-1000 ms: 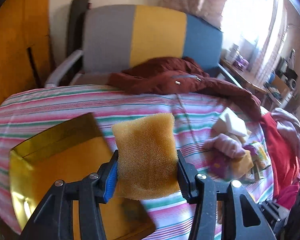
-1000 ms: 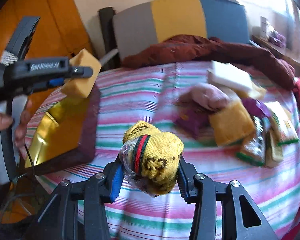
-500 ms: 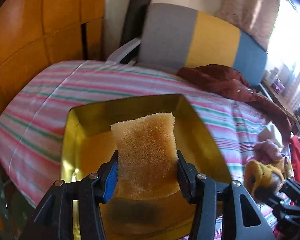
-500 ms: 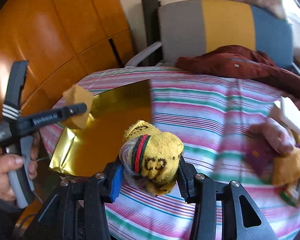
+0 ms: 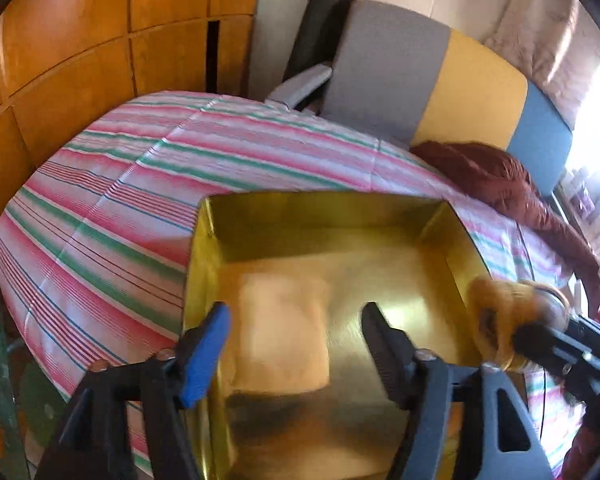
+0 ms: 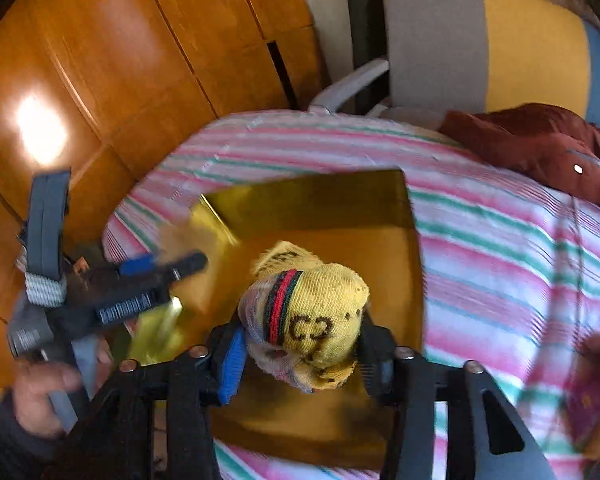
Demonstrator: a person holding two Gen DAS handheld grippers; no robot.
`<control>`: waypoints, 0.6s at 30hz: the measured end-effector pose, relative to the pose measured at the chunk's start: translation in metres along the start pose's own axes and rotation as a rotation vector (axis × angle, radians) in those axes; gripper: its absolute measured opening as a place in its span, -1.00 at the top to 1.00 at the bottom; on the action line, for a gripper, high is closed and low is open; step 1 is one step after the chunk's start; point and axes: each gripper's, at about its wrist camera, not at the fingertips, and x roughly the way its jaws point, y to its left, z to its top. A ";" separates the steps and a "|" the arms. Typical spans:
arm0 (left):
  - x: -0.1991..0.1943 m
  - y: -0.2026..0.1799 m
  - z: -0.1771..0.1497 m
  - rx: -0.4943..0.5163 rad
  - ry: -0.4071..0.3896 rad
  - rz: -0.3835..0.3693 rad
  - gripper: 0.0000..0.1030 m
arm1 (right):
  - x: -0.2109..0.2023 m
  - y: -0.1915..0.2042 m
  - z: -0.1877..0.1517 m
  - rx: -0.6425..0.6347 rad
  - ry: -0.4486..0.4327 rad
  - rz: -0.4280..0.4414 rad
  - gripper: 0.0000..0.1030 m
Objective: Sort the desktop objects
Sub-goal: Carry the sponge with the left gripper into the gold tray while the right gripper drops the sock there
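- Sponge lies blurred on the floor of the gold tray, between the spread fingers of the left gripper; half a second ago the jaws were clamped on it above the tray, so the release has just happened.
- Left gripper now stands wide, holding nothing; its blue pad sits at about 9 o'clock of the sponge and the black pad at about 3 o'clock, both clear of it.
- Right gripper remains closed on the rolled yellow sock and has travelled from over the striped cloth to above the tray; a second ago it hung well short of it.
- In the left view, the sock shows at roughly 3 o'clock, just beside the tray's right wall.
- In the right view, the left gripper appears at 9 o'clock, smeared with motion, so I judge it is already pulling away.
- Meaning for the sort: one item is delivered, and the sock looks placed to be the next drop once the left tool clears the tray.
- Red garment lies at 2 o'clock on the table's far edge, apart from the tray.
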 end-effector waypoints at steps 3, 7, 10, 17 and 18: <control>-0.004 0.007 0.001 -0.015 -0.021 0.008 -0.59 | 0.001 0.005 0.011 0.025 -0.037 0.011 -0.43; -0.004 0.013 -0.001 -0.031 -0.016 0.007 -0.59 | -0.001 0.008 0.011 0.046 -0.045 0.025 -0.45; -0.010 0.012 -0.009 -0.019 -0.019 0.021 -0.59 | -0.003 0.008 -0.001 0.047 -0.027 -0.003 -0.46; -0.027 0.000 -0.027 0.008 -0.033 0.007 -0.59 | -0.013 0.005 -0.021 0.045 -0.028 -0.063 -0.64; -0.030 -0.001 -0.029 0.013 -0.039 0.007 -0.59 | -0.015 0.005 -0.023 0.043 -0.032 -0.070 -0.67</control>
